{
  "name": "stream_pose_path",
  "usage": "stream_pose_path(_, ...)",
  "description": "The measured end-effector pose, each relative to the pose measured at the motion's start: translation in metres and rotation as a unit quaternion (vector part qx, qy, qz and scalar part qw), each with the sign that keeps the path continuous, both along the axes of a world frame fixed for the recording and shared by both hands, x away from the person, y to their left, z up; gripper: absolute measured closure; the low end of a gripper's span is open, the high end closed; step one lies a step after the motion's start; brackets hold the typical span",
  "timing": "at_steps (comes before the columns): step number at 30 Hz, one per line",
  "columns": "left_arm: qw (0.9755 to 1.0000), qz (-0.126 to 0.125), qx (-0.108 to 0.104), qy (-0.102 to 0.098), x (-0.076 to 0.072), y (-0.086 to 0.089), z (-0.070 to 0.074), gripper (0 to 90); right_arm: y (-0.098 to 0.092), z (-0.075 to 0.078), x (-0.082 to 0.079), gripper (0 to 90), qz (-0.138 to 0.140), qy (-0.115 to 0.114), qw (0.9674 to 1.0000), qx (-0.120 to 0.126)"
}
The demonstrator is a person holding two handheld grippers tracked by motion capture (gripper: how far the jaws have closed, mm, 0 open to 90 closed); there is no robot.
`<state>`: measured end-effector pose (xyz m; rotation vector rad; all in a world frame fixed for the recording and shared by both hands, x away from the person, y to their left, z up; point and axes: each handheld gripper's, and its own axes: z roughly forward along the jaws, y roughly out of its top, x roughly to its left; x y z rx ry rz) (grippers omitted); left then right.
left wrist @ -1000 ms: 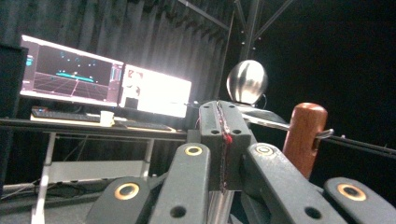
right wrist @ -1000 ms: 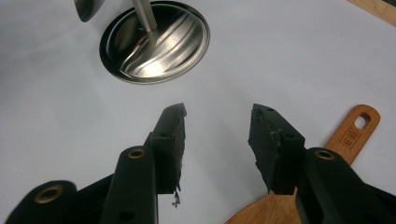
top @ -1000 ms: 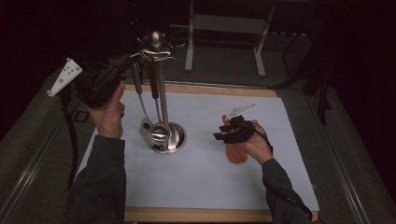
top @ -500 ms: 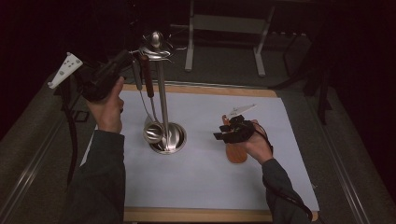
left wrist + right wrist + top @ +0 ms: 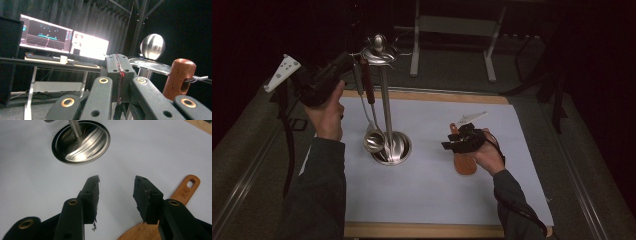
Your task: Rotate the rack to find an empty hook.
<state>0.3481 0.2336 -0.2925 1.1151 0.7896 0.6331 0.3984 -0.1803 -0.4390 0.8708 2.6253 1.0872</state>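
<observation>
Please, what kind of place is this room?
Probably a lab or recording studio, not a kitchen: dark curtains hang behind, lit computer monitors stand on a desk, and the utensil stand is on a paper-covered table.

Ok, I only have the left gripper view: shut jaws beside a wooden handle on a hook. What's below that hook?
Observer: In the high view a ladle hangs from the top of the stand, its bowl low beside the round base.
Operator: Where's the other gripper?
Observer: The right gripper is low over the white sheet, to the stand's right, above a wooden spatula.
Operator: Is it gripping that spatula?
Observer: No. The right gripper view shows its jaws open, with the spatula lying flat on the sheet beneath them.
</observation>
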Motion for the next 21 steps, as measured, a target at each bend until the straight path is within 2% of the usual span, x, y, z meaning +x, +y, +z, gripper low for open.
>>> stream_pose_path(4,1.0000,0.002,-0.003,-0.001,-0.003,0.003,-0.004,90.0,-0.002,0.000,0.000,55.5,-0.003,0.002,1.0000,-0.001)
stream_pose_path(14,0.9998,0.010,0.012,0.011,-0.009,0.009,-0.022,89.3,-0.005,-0.002,0.001,55.3,-0.008,0.004,1.0000,-0.002)
stream_pose_path(15,0.9998,0.014,0.008,0.014,-0.010,0.012,-0.028,89.3,-0.006,-0.002,0.001,55.3,-0.009,0.005,0.9999,-0.002)
stream_pose_path(21,0.9992,0.023,0.014,0.028,-0.011,0.016,-0.044,88.1,-0.009,-0.004,0.002,55.2,-0.011,0.005,0.9999,-0.002)
